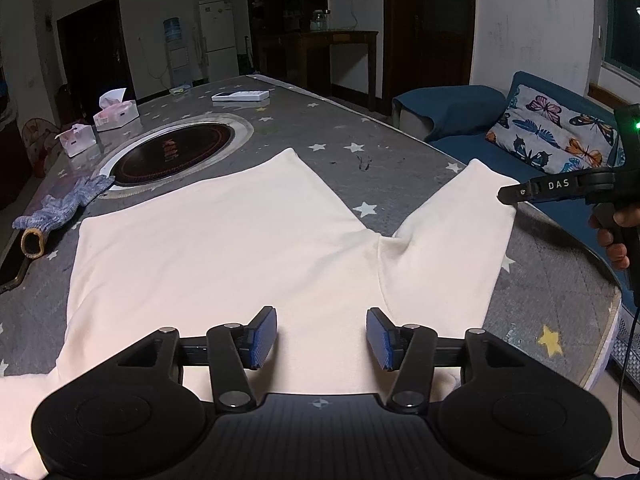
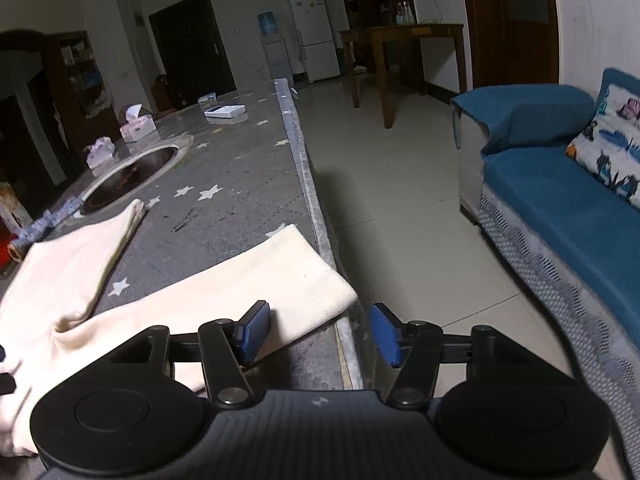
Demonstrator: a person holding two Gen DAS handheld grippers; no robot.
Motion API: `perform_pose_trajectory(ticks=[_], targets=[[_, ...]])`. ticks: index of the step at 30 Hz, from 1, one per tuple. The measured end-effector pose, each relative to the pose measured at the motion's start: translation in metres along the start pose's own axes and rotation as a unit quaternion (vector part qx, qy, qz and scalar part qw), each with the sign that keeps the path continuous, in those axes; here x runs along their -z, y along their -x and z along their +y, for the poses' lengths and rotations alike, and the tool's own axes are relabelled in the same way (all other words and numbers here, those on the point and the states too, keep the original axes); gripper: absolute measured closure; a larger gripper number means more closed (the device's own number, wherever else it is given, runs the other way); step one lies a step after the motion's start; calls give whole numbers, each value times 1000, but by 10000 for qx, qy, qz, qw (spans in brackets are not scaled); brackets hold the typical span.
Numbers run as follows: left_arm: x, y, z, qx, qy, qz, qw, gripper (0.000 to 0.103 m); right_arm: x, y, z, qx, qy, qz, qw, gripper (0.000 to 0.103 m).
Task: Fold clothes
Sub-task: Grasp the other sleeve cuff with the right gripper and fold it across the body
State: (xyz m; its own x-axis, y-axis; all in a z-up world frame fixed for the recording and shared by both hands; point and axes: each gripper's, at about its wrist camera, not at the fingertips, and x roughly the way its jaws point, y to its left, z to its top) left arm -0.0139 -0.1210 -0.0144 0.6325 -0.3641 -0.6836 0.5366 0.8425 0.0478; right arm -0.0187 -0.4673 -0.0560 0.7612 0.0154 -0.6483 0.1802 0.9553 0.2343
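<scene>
**Cream trousers lying spread on the starred table, both grippers open**

The trousers [image 1: 224, 256] are lying flat on the grey, star-printed table [image 1: 360, 148], waist end toward the cameras and the two legs fanning apart away from them. One leg is pointing toward the round black hotplate [image 1: 172, 156] set into the tabletop; the other leg [image 2: 256, 276] is running out to the table's right edge, its hem corner just reaching over that edge.

The left gripper [image 1: 322, 338] is hovering over the waist area, its blue pads [image 1: 266, 336] standing wide apart with bare cloth showing between them; whether the pads are touching the fabric cannot be told. The right gripper [image 2: 320, 334] is also standing open and holding nothing: its left pad [image 2: 254, 332] is sitting over the hem of the right-hand leg, while the other pad is hanging past the table edge above the tiled floor [image 2: 400, 208]. In the left wrist view, the right gripper [image 1: 508, 194] is showing from the side, its tip at the far hem of that leg, with the person's hand [image 1: 614, 236] wrapped around its handle.

A blue knit glove [image 1: 64, 204] is lying left of the trousers near the hotplate. Two pink tissue packs [image 1: 116, 114] and a white box [image 1: 240, 96] are sitting farther back. A blue sofa [image 2: 560, 192] with a butterfly cushion [image 1: 556, 130] is standing to the right of the table.
</scene>
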Motion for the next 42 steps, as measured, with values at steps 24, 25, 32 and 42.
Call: perform_pose_trajectory(ticks=[24, 25, 32, 42], targets=[[-2, -9, -3, -247, -15, 190, 9995, 40, -2, 13, -7, -169, 1, -284, 9995, 99], [-1, -8, -3, -253, -10, 187, 9995, 40, -3, 15, -6, -177, 16, -307, 9994, 99], [2, -3, 4, -297, 36, 119, 9995, 38, -15, 36, 9, -312, 130, -520, 9981, 99], [14, 9, 24, -324, 263, -37, 9991, 36, -41, 67, 69, -818, 656, -796, 9913, 99]])
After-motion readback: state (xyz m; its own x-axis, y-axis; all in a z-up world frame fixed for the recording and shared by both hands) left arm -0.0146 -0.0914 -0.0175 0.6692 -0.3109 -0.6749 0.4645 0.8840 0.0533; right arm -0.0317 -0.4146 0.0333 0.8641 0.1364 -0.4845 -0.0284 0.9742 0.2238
